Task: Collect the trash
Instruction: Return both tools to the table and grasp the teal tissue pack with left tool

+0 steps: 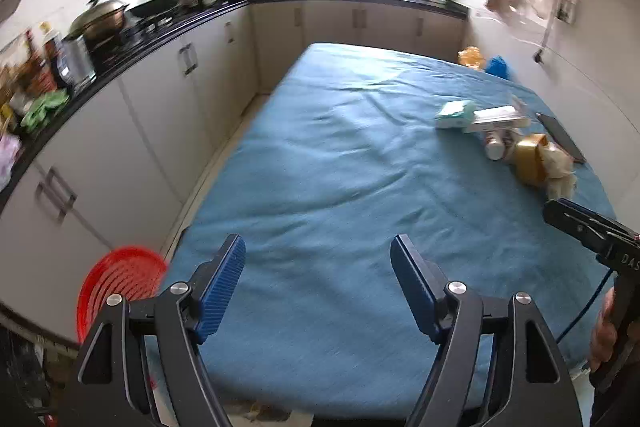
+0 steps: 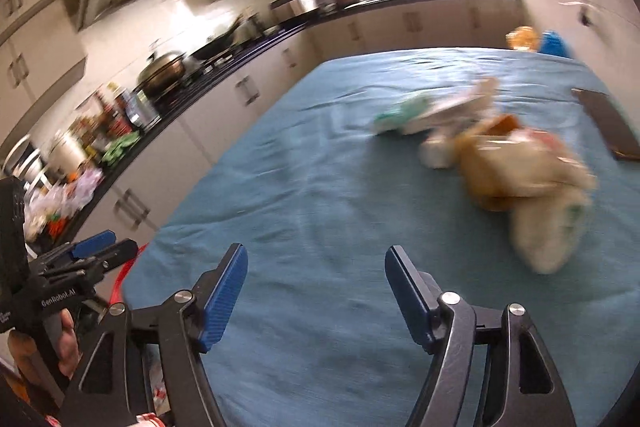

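My left gripper (image 1: 318,259) hangs over the near part of the table, which is covered by a blue cloth (image 1: 320,167), its blue-padded jaws spread wide with nothing between them and touching nothing. My right gripper (image 2: 316,269) is the same: jaws well apart, empty, only bare cloth showing in the gap. In the left wrist view I can see the right gripper's fingers poking in at the right edge, with a hand (image 1: 604,331) on its handle; in the right wrist view the left gripper sits at the far left edge, also held by a hand (image 2: 66,343). The trash lies in a cluster on the right side of the table, well apart from both claws: a green-and-white packet (image 1: 454,115), a long white box (image 1: 498,119) just beside it, a small white bottle (image 1: 495,146) lying on its side, a golden-brown wrapper (image 1: 530,163) and a crumpled pale bag (image 1: 560,173) touching that wrapper. A dark phone (image 1: 560,137) lies just beyond the heap near the table's right edge. A red plastic basket (image 1: 116,287) stands off the table's near left corner, beside the kitchen cabinets (image 1: 132,131). The right wrist view is blurred, so the heap there shows only as smeared shapes.
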### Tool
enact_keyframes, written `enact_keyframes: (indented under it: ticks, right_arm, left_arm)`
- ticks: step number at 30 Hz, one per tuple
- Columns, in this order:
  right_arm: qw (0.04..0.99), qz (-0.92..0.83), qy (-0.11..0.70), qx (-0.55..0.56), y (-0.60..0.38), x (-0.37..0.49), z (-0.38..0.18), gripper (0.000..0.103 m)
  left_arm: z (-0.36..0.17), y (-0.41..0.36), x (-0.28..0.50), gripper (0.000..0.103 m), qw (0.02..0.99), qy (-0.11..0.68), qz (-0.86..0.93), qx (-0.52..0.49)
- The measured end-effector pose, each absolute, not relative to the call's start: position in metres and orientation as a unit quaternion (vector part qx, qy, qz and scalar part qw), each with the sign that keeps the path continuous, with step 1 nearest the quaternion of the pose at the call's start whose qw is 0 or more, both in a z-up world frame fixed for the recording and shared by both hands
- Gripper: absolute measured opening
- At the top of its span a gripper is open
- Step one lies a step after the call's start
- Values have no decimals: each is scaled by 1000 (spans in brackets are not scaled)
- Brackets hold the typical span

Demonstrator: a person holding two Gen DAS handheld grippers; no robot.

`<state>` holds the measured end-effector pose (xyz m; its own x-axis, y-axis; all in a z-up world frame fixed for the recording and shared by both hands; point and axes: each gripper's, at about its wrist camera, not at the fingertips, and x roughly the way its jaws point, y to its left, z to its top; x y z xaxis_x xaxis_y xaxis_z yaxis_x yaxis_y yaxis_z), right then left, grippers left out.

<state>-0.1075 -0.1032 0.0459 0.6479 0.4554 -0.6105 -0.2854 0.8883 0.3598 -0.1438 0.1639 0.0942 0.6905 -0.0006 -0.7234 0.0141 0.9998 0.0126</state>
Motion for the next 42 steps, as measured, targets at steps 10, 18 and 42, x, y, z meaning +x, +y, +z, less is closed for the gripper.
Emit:
enact_keyframes:
  ticks: [10, 18, 42]
  right_arm:
    - [914, 121, 348, 170, -205, -97, 49, 78]
    - [916, 98, 339, 192, -236, -78, 42, 78]
    - [909, 131, 341, 200, -235, -67, 19, 83]
  left_arm:
    - [101, 95, -69, 74, 916, 395, -61, 7]
    - [84, 52, 18, 80, 907, 411, -95, -14]
    - [22, 1, 135, 45, 841, 500, -192, -77]
